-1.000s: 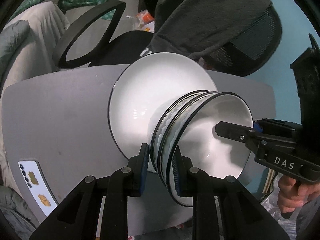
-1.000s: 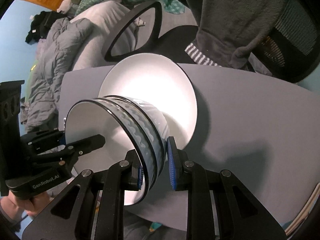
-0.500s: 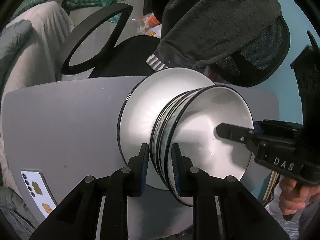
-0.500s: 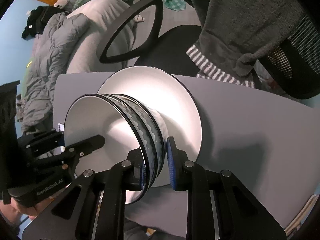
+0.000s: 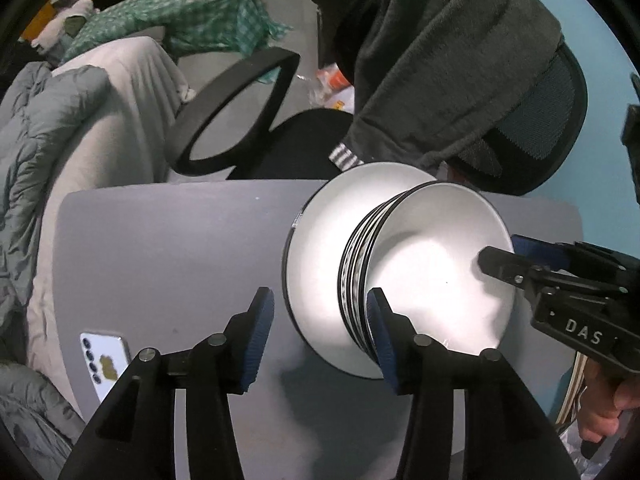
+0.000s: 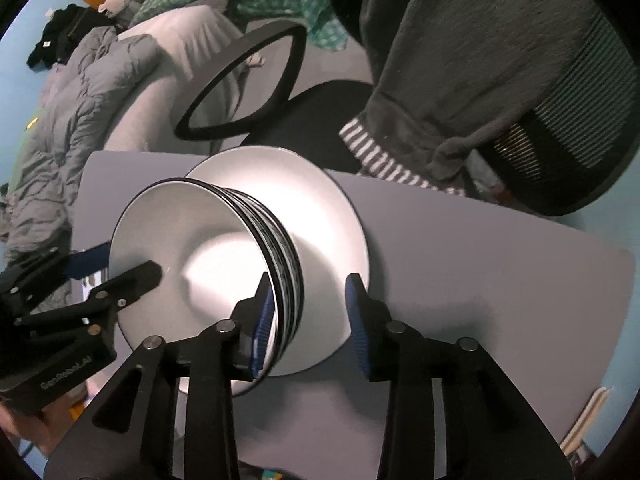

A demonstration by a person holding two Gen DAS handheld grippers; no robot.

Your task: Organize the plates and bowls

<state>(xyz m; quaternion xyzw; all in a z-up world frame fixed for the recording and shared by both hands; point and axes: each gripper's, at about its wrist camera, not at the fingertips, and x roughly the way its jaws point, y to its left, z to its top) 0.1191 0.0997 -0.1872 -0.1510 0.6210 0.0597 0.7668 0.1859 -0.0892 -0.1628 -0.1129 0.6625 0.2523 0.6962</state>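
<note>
Now bowls on plate, rim between both opening, unpressing tongs.

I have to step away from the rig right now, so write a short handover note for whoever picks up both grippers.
Left gripper: jaws opening, straddling the near rim of the bowl stack, pads no longer pressing it.
Right gripper: jaws opening too, one finger inside the top bowl and one outside, rim between them but not clamped.
Things: the stacked bowls sit on the white plate, which lies on the grey table. A phone lies near the table's left corner.
Done: bowls nested and set on the plate.
Left: lift both grippers clear without nudging the stack. No other dishes show in these views.
</note>
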